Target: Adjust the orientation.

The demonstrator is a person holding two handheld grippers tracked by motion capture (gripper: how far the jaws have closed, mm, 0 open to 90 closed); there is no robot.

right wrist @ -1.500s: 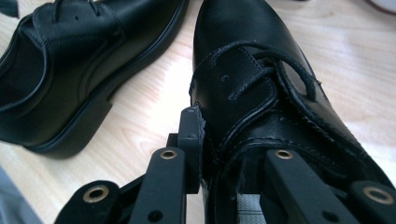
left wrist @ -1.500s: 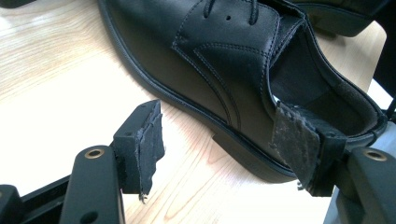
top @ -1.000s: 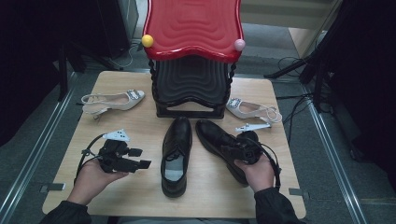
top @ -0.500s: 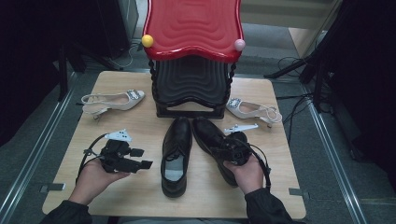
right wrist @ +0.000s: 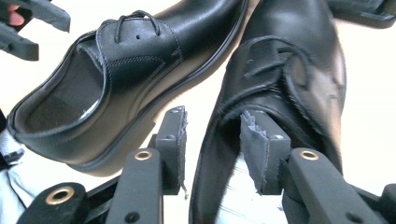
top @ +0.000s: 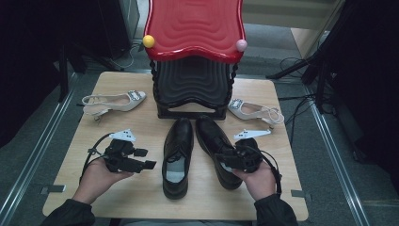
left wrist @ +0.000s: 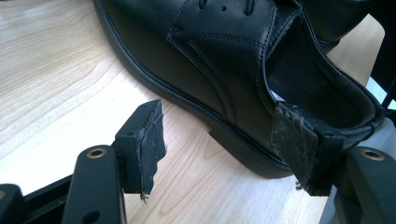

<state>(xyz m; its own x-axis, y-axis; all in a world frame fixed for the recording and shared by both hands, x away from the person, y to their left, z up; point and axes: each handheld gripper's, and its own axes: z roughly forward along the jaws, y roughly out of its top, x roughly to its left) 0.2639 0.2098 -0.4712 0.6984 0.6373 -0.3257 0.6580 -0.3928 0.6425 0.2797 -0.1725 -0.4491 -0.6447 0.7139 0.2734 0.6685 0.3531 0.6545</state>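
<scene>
Biggest thing here is the wooden table (top: 117, 89), pale grain, with a stack of stools (top: 193, 56) at the back: glossy red rippled seat on top, black ribbed ones under it. Compared with a second ago, the right black leather shoe (top: 214, 141) has swung from a diagonal lie to nearly parallel with the left black leather shoe (top: 178, 150), toes towards the stools, the two just beside each other mid-table. Both are smooth lace-up dress shoes with stitched seams and low block heels.

The right gripper (right wrist: 212, 140) has just been opening; its jaws now straddle the right shoe's collar wall, one pad inside, one outside, with a gap showing, so not clamping. The left gripper (left wrist: 224, 144) hasn't moved: jaws wide apart, holding nothing, with its frayed foam pads right next to the left shoe's heel.

Smallest: two cream slingback heels with sparkly buckles, one (top: 113, 101) left of the stools, one (top: 256, 110) right.
</scene>
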